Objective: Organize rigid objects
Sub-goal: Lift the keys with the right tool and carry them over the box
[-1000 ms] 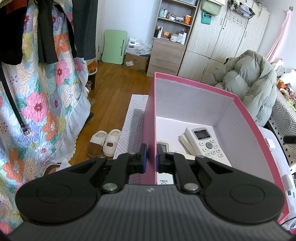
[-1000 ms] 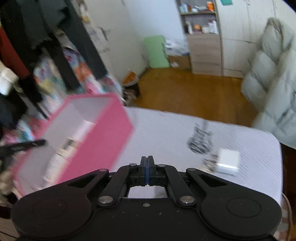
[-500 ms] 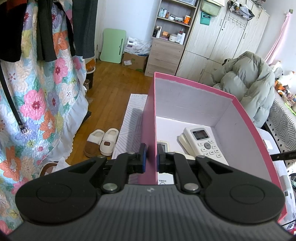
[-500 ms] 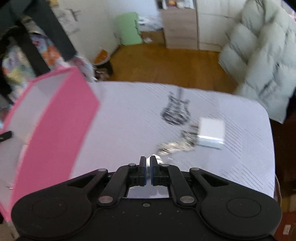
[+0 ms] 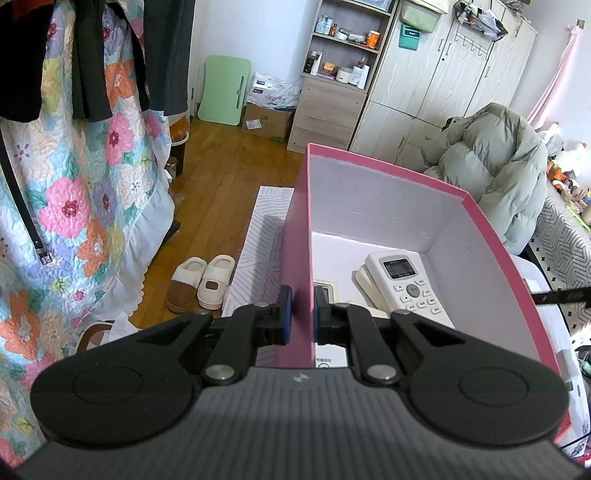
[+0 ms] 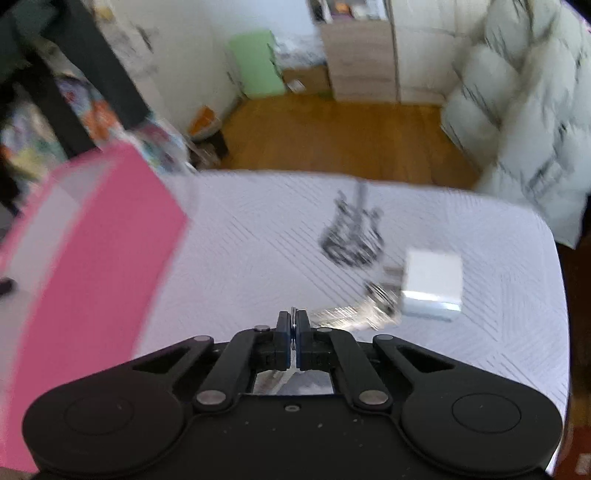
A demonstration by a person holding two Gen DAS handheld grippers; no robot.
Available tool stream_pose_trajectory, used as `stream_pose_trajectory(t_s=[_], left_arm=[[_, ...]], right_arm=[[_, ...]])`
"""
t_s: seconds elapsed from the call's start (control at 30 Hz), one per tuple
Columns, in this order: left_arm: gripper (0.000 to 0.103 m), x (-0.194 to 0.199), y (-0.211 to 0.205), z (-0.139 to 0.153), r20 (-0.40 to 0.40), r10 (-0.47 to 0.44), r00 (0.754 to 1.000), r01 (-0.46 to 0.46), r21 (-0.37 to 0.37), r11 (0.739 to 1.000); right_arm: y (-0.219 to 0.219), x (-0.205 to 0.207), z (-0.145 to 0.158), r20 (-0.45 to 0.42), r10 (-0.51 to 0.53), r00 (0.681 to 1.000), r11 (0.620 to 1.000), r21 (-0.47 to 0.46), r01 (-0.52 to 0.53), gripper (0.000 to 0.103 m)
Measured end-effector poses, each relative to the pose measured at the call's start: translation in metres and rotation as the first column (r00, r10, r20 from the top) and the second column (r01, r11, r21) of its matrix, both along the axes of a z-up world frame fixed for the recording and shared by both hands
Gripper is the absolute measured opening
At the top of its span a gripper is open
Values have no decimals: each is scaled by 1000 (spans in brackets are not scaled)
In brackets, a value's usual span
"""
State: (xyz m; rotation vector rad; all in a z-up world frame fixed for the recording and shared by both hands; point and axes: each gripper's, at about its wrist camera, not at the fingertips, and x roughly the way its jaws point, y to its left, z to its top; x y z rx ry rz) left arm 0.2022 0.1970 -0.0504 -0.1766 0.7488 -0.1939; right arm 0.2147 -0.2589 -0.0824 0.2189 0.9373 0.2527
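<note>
My left gripper (image 5: 300, 314) is clamped on the near wall of the pink box (image 5: 295, 236); a white remote control (image 5: 406, 280) lies on the box floor. On the right wrist view, my right gripper (image 6: 294, 328) is pinched on a thin metal ring (image 6: 293, 314), with blurred keys (image 6: 369, 306) trailing toward a white block (image 6: 432, 284) on the tablecloth (image 6: 258, 240).

You are in a bright bedroom with a brown wood floor (image 5: 236, 162). A tall wooden wardrobe (image 5: 443, 74) stands by the white wall (image 5: 255, 33), beside open shelves (image 5: 343, 40) over drawers. A flowery quilt (image 5: 74, 192) hangs at your left. Slippers (image 5: 201, 282) sit below it.
</note>
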Motion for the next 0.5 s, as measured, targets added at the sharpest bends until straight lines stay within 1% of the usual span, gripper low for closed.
stream_pose_trajectory(t_s=[0.13,0.23,0.33,0.4,0.5], left_arm=[[10,1,1,0,-2,2,1000,-2,-3,1000],[10,0,1,0,-2,3,1000,-3,-4,1000],[10,1,2,-1,-2,3,1000,-3,-3,1000],[10,1,2,-1,-1,2,1000,-2,-4,1000],[10,1,1,-1,-2,2,1000,-2,-5,1000]], right_arm=[[7,-12,32,102,6,995,999,33,-10,4],[17,-20,56,179,29,983,996,75,-43,4],[35,-23,81,248,77,966,991,90,-102,4],[48,-25,99,286,110,952,981,123,-151,4],[74,-27,121,315,168,934,966,136,-220,4]])
